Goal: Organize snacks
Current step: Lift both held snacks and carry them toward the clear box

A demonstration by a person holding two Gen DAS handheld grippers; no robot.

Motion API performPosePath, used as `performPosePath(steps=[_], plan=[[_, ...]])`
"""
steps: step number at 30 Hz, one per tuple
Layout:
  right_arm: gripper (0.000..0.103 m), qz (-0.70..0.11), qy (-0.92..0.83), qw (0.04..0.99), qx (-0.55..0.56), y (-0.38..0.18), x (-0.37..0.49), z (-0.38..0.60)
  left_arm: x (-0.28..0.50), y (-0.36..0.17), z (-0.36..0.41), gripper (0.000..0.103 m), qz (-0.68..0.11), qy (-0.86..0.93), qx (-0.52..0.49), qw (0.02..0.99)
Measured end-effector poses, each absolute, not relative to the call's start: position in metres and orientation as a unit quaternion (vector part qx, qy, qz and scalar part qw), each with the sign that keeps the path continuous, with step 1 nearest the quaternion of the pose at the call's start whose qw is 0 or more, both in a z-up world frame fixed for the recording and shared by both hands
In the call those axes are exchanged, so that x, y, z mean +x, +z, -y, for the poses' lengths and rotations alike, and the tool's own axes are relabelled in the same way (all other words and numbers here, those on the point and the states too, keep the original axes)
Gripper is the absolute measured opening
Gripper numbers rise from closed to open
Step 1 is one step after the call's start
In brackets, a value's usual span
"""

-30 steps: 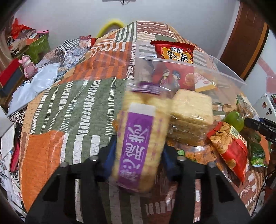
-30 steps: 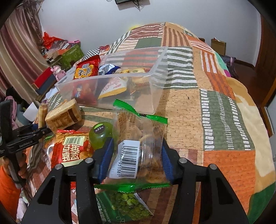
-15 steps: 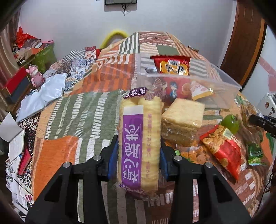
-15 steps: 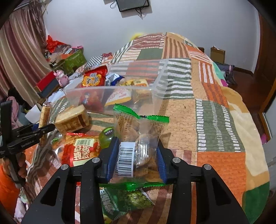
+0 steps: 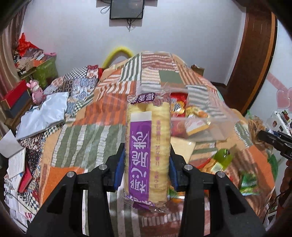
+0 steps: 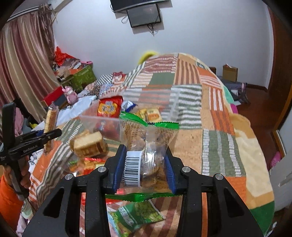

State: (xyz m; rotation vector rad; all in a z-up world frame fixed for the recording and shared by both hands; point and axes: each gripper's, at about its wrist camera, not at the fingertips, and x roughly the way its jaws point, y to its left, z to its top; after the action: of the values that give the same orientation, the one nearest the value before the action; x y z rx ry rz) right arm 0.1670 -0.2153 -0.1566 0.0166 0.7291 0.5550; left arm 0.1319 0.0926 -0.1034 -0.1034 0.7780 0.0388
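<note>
Patchwork bedding in orange, green and striped squares is covering the bed [image 6: 215,127], with a white wall and a dark wall-mounted screen [image 5: 126,9] at the far end. On the bed, a clear plastic bin [image 6: 182,102] is sitting in the middle, holding several snack packets. The left tongs [image 5: 147,164] are gripping a tall purple-labelled cracker pack [image 5: 148,145] upright, their blue pads pressing its sides, and holding it up off the bed in front of the bin. The right tongs [image 6: 144,167] have just been closing and are now pinching a clear green-edged snack bag [image 6: 148,142], held clear of the bed near the bin's near wall. Below it a green pea packet [image 6: 138,215] is lying on the bed. To the left, a wrapped stack of crackers [image 6: 89,145] and a red snack packet [image 6: 91,163] are resting beside the bin.
</note>
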Motion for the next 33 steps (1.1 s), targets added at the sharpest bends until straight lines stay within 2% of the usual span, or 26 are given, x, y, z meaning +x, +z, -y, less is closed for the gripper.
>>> performPosePath(steps=[10,14,21,22,24,25,26,33], plan=[[0.033,-0.324,0.279,0.904,0.004,-0.136,0.185,0.199,0.160,-0.084,-0.077,0.041,-0.362,-0.004,-0.053,0.931],[0.024,-0.322,0.284,0.903,0.005,-0.133,0.195,0.192,0.175,-0.081,-0.070,0.041,-0.359,-0.014,-0.058,0.931],[0.025,-0.346,0.280,0.895,-0.012,-0.150,0.212,0.186,0.194,-0.085,-0.061,0.041,-0.362,-0.028,-0.059,0.930],[0.027,-0.351,0.283,0.893,-0.013,-0.154,0.212,0.188,0.195,-0.085,-0.061,0.041,-0.363,-0.028,-0.059,0.930],[0.038,-0.361,0.291,0.886,-0.014,-0.160,0.209,0.190,0.197,-0.089,-0.061,0.041,-0.367,-0.029,-0.064,0.928],[0.050,-0.363,0.293,0.885,-0.015,-0.161,0.209,0.189,0.198,-0.090,-0.061,0.041,-0.370,-0.031,-0.066,0.926],[0.055,-0.364,0.295,0.883,-0.021,-0.164,0.207,0.188,0.198,-0.092,-0.060,0.041,-0.373,-0.032,-0.069,0.925],[0.059,-0.390,0.305,0.866,-0.067,-0.188,0.206,0.170,0.192,-0.100,-0.059,0.041,-0.380,-0.032,-0.057,0.923]])
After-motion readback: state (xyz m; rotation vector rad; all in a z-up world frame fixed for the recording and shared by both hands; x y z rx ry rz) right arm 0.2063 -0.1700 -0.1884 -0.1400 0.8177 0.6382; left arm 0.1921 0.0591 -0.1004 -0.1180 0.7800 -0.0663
